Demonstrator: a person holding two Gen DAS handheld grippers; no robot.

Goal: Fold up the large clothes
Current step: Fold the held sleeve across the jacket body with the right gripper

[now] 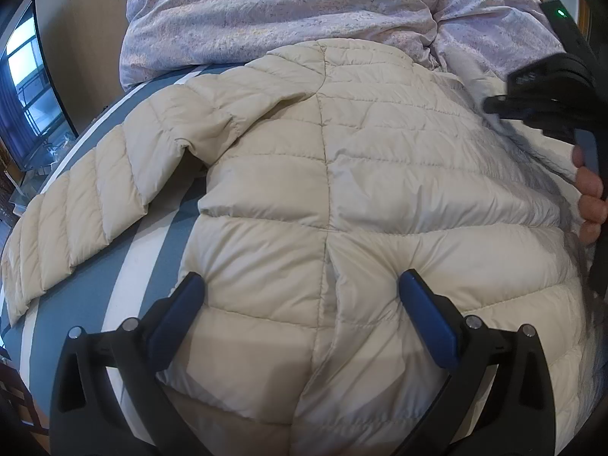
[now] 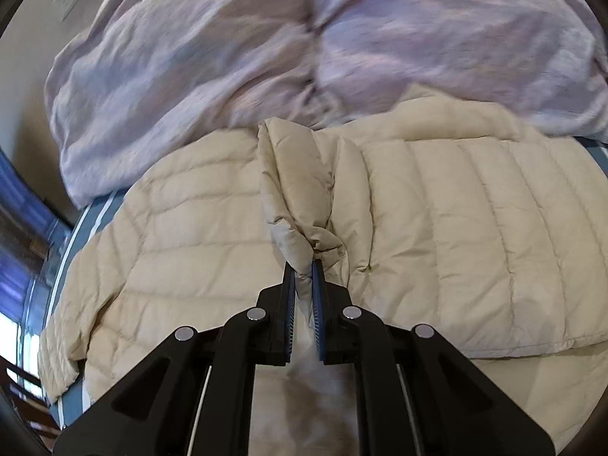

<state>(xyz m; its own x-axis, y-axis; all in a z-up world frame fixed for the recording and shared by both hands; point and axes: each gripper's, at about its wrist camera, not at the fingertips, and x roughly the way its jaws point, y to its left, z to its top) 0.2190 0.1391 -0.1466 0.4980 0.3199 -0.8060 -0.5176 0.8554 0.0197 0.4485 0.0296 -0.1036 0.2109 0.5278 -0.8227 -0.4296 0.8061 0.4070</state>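
Note:
A cream quilted puffer jacket lies spread on a blue and white striped bed; one sleeve stretches out to the left. My left gripper is open, its blue pads pressed on the jacket's lower body on either side of a crease. My right gripper is shut on a pinched fold of the jacket and lifts it above the rest of the jacket. The right gripper also shows in the left wrist view, at the jacket's right edge, with the hand holding it.
A crumpled lilac duvet lies along the far side of the bed, touching the jacket's top; it also shows in the right wrist view. The striped sheet shows at left. A dark TV screen stands at far left.

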